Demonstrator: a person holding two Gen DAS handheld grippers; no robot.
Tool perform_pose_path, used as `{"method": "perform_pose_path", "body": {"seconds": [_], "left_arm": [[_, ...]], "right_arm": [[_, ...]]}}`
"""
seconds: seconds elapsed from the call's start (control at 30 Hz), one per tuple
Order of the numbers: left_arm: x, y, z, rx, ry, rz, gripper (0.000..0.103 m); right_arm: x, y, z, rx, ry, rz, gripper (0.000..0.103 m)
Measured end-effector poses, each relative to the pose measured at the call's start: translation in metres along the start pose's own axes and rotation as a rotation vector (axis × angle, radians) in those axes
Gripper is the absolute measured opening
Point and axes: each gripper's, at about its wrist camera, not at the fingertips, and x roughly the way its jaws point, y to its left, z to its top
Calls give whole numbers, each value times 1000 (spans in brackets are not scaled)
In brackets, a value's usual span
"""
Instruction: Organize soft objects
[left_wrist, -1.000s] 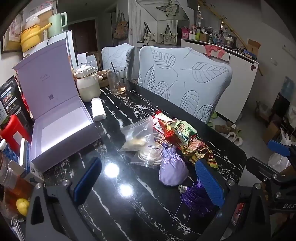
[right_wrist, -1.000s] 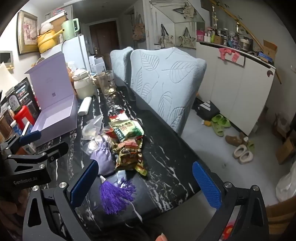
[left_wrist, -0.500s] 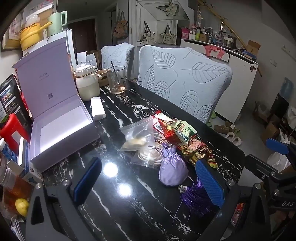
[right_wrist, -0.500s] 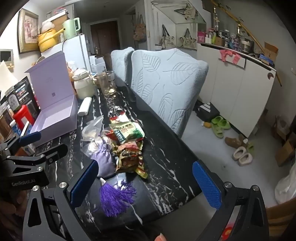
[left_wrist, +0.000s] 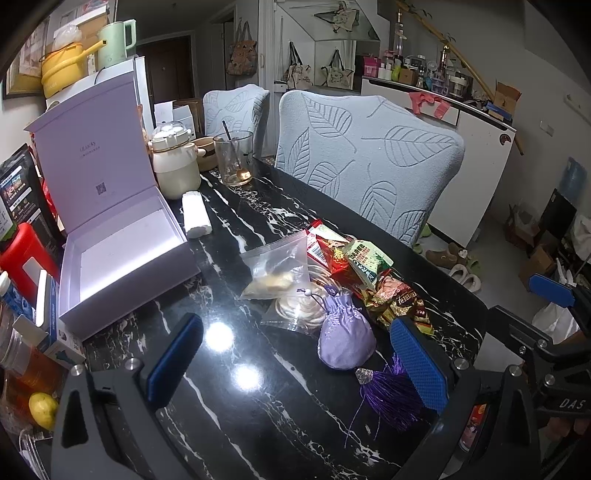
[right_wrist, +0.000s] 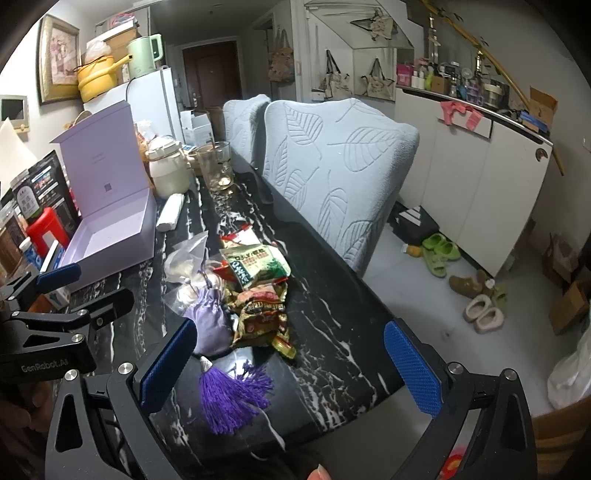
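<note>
A lilac drawstring pouch (left_wrist: 345, 345) with a purple tassel (left_wrist: 391, 393) lies on the black marble table (left_wrist: 258, 406). It also shows in the right wrist view (right_wrist: 208, 325), with its tassel (right_wrist: 231, 393). Behind it lie two clear zip bags (left_wrist: 277, 269) and a heap of snack packets (left_wrist: 369, 273). An open lilac box (left_wrist: 122, 247) stands to the left. My left gripper (left_wrist: 295, 360) is open and empty, just short of the pouch. My right gripper (right_wrist: 291, 367) is open and empty over the table's near right corner.
A white roll (left_wrist: 197, 216), a cream pot (left_wrist: 173, 166) and a glass with a spoon (left_wrist: 234, 157) stand at the far end. Two leaf-patterned chairs (left_wrist: 369, 162) line the table's right side. Boxes and bottles (left_wrist: 29, 295) crowd the left edge.
Both grippers have barely shifted. Nothing on the table has moved, and both grippers stay open.
</note>
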Motion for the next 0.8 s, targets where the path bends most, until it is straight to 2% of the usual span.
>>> {"method": "perform_pose_path", "body": {"seconds": [0.8], "left_arm": [[-2, 9, -4, -29, 0, -6, 103]], "right_arm": [[2, 6, 2, -24, -5, 4, 103]]}}
